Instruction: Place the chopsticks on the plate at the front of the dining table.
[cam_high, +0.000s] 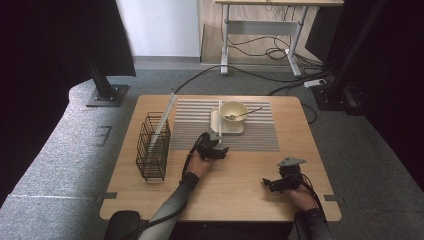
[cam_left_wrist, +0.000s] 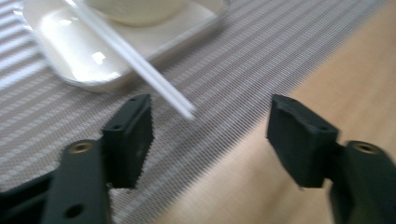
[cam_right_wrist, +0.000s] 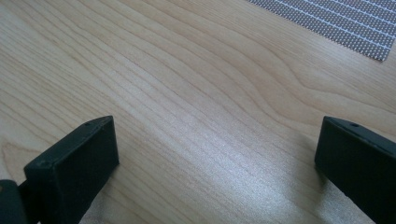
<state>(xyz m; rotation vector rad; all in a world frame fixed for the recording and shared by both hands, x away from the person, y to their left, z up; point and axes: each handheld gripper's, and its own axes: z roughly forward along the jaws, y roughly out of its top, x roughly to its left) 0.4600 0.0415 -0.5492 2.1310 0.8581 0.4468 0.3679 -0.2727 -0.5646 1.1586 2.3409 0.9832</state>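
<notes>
The left gripper (cam_left_wrist: 210, 135) hovered over the near edge of the striped placemat (cam_left_wrist: 243, 60), its jaws apart with nothing between them; the white chopsticks (cam_left_wrist: 135, 60) lay just ahead of them, one end resting on the white tray (cam_left_wrist: 70, 56), the other reaching out over the placemat; a cream bowl (cam_high: 233, 111) with a spoon (cam_high: 245, 114) sat on that tray; the right gripper (cam_right_wrist: 215, 163) rested low over bare table (cam_right_wrist: 187, 70), well apart, jaws wide and empty
</notes>
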